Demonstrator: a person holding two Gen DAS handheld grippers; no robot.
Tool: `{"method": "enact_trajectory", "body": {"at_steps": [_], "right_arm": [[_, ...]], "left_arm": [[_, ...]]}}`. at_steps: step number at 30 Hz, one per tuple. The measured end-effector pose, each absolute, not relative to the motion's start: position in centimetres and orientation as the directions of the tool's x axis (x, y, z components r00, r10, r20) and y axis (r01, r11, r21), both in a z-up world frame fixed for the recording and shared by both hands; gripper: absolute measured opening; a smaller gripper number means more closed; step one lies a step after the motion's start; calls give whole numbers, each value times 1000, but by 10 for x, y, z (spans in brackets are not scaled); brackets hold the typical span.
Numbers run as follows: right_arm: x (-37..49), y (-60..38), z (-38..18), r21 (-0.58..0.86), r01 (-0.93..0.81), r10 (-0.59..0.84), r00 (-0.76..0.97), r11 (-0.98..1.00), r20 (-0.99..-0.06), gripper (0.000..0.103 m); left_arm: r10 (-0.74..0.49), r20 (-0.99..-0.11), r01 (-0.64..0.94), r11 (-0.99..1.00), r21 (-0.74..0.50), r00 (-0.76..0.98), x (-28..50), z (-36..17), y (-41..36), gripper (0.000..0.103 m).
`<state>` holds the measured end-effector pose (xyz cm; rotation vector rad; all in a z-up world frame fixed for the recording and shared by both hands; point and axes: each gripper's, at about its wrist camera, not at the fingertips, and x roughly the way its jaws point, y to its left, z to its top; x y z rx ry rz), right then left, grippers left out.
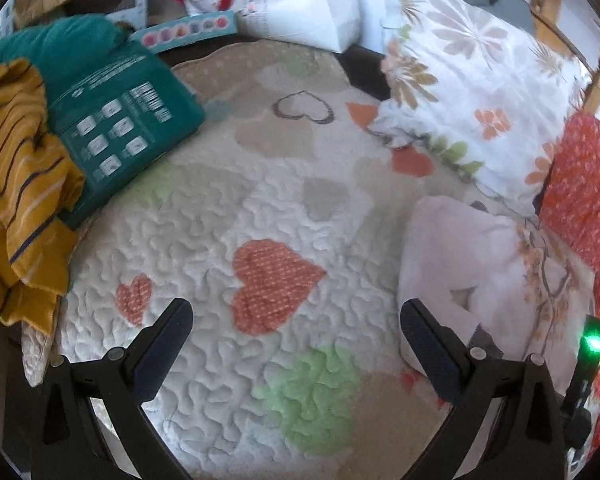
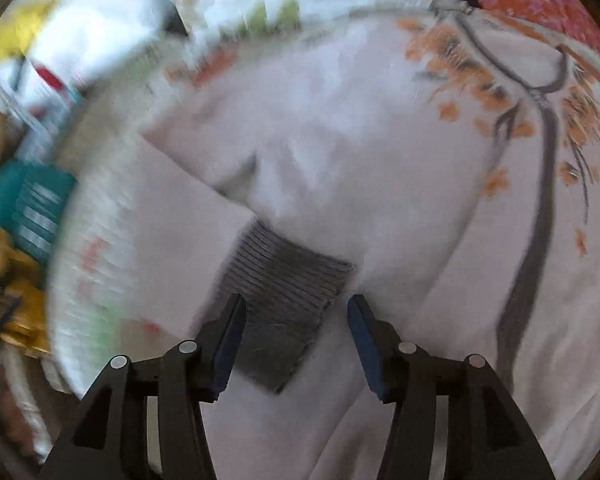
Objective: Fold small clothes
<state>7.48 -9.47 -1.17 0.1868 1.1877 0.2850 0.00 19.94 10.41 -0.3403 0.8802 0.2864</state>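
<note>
We see the left tongs (image 1: 296,344) spread wide, with nothing between their fingers, tilted down over a quilt (image 1: 220,216) stitched with hearts in coral, green and beige. A large coral heart (image 1: 272,284) lies just beyond the fingertips. At the quilt's right side lies the pale garment (image 1: 460,264), bunched, with a tree print of orange leaves along its right edge. It is apart from the left tongs, just right of the right finger. Beyond it leans a floral pillow (image 1: 472,92), and at the far right we see a red patterned cloth (image 1: 584,192). On the left side of the quilt sits a teal pack (image 1: 116,128), with a mustard striped cloth (image 1: 20,184) draped against it. A white bag (image 1: 300,4) stands behind the quilt.

In the right wrist view the picture is blurred, mostly at the left. The right tongs (image 2: 296,340) stand part open over the garment (image 2: 340,160), which fills most of that view. A grey ribbed cuff (image 2: 284,300) lies between the fingers; the pads do not press on it, and a gap shows on each side. The tree print (image 2: 540,184) runs up the garment's right side. The teal pack (image 2: 32,208) and the mustard cloth (image 2: 16,292) show at the left edge as smears.
</note>
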Motion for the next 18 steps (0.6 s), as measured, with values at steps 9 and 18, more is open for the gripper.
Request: {"method": "enact_trajectory", "body": {"at_steps": [9, 18], "right_arm": [[76, -36, 48, 268, -313, 390, 442, 911, -808, 5], [64, 114, 56, 698, -518, 780, -89, 494, -619, 10]], "left_arm": [[227, -737, -581, 770, -264, 637, -42, 123, 259, 103], [364, -687, -736, 565, -373, 629, -92, 130, 320, 103]]}}
